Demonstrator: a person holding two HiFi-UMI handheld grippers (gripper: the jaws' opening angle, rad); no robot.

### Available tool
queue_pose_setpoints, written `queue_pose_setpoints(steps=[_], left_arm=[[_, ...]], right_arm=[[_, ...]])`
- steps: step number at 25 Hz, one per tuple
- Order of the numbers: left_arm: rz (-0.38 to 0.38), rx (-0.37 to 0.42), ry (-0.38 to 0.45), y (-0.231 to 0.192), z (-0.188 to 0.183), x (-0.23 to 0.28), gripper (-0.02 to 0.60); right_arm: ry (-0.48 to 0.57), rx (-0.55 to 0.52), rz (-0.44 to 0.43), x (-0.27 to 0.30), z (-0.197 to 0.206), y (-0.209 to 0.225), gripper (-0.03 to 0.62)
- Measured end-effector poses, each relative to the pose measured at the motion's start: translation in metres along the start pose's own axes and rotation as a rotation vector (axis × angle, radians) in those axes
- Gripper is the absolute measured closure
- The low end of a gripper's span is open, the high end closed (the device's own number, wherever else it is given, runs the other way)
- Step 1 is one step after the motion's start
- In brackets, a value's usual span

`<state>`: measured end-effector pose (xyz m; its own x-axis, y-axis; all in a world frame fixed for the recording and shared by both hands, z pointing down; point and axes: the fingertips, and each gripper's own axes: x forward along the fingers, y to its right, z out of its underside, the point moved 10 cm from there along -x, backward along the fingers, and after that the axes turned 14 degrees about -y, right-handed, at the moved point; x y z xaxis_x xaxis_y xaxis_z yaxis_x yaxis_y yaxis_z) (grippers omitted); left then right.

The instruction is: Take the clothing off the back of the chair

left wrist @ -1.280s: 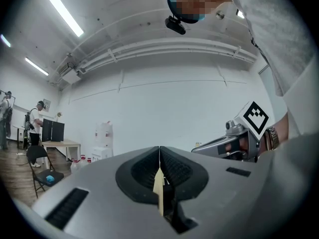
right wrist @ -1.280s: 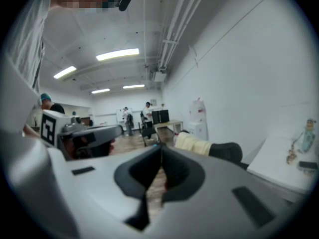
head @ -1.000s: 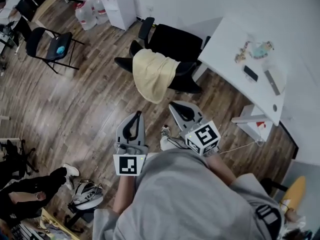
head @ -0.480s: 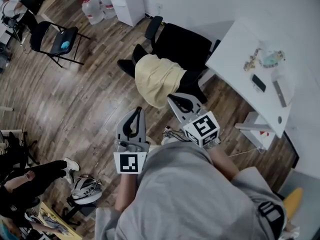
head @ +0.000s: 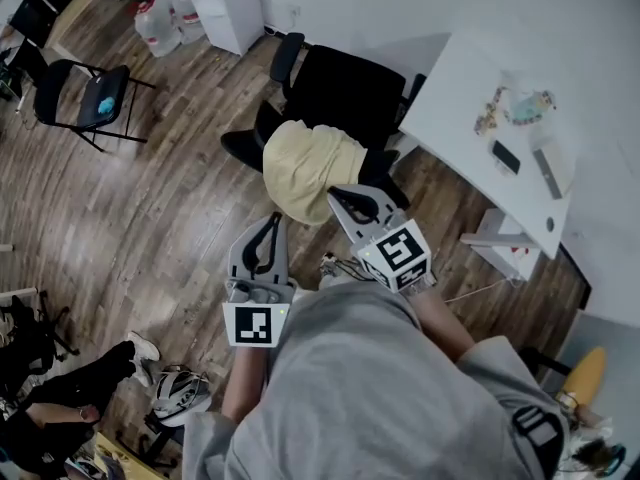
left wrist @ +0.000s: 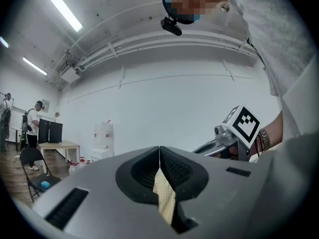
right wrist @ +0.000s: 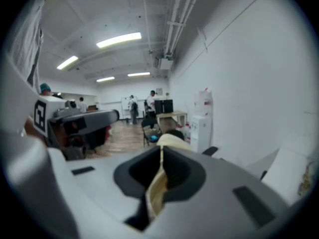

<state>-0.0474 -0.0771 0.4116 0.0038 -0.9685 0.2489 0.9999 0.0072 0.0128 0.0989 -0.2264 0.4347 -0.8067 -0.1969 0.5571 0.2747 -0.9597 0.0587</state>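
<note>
With the yellow garment [head: 305, 163] draped over the back of the black chair [head: 345, 88], the left gripper [head: 272, 220] and right gripper [head: 338, 194] hover near it, jaws pressed together and empty; I'd say it's the reach, with opening and pinching cloth next.

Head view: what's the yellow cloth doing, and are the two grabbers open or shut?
Black office chair: upright, beside the white table.
Yellow garment: draped over the chair's back, not yet taken off.
Left gripper: shut, empty.
Right gripper: shut, empty, close to the garment.
</note>
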Motion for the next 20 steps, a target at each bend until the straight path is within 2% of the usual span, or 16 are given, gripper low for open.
queue_pose_setpoints(steps=[4, 10, 11, 13, 14, 20], left_arm=[[0.056, 0.016, 0.006, -0.012, -0.002, 0.014, 0.547], [0.082, -0.002, 0.017, -0.032, -0.002, 0.017, 0.546], [0.082, -0.005, 0.024, -0.035, -0.002, 0.018, 0.548], [0.085, -0.010, 0.027, -0.039, -0.003, 0.020, 0.546], [0.088, -0.006, 0.023, -0.041, -0.003, 0.020, 0.548], [0.108, -0.011, 0.015, -0.051, -0.004, 0.023, 0.546]], right_arm=[[-0.041, 0.012, 0.023, 0.012, -0.001, 0.004, 0.559], [-0.090, 0.018, 0.042, 0.028, -0.005, 0.002, 0.556], [-0.102, 0.015, 0.047, 0.031, -0.006, 0.003, 0.548], [-0.127, 0.014, 0.056, 0.036, -0.007, 0.004, 0.467], [-0.137, 0.013, 0.059, 0.037, -0.008, 0.003, 0.452], [-0.181, -0.015, 0.072, 0.051, -0.012, 0.000, 0.413]])
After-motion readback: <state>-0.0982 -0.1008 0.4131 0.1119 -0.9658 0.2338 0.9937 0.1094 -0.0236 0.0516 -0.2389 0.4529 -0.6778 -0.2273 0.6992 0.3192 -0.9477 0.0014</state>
